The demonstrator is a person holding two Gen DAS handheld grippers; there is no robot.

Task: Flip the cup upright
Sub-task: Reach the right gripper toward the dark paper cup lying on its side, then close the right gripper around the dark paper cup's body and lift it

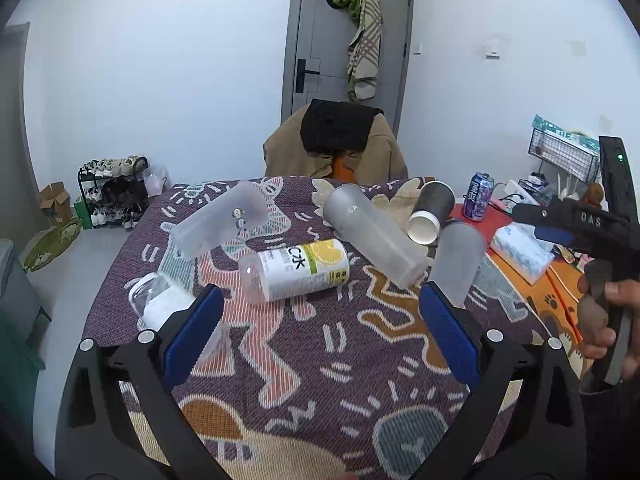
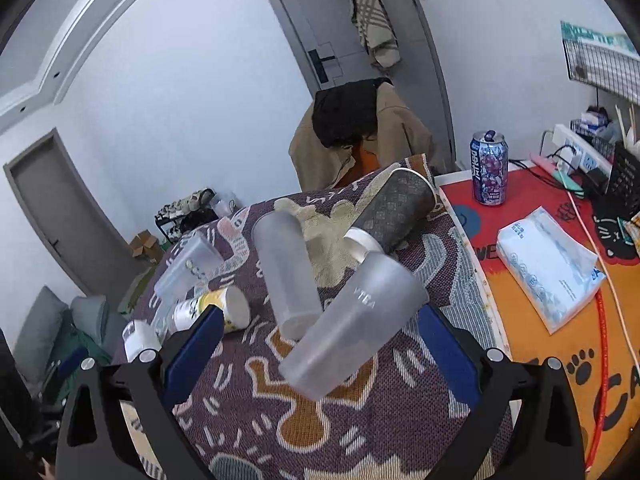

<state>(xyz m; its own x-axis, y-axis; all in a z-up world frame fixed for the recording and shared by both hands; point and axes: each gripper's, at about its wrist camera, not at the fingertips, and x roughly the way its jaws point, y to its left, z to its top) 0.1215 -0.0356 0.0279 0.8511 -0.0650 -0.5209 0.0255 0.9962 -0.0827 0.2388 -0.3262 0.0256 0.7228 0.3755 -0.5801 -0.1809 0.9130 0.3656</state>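
Several cups lie on their sides on a patterned cloth. A lemon-label cup lies in the middle, just ahead of my open, empty left gripper. A frosted cup lies behind it, a dark paper cup beyond. Another frosted cup lies tilted between the open fingers of my right gripper, not clamped. It also shows in the left wrist view. The right gripper's body shows at the right edge there.
A frosted square cup and a clear cup lie at the left. A soda can, tissue pack and wire rack stand on the orange mat at right. A chair with coats stands behind the table.
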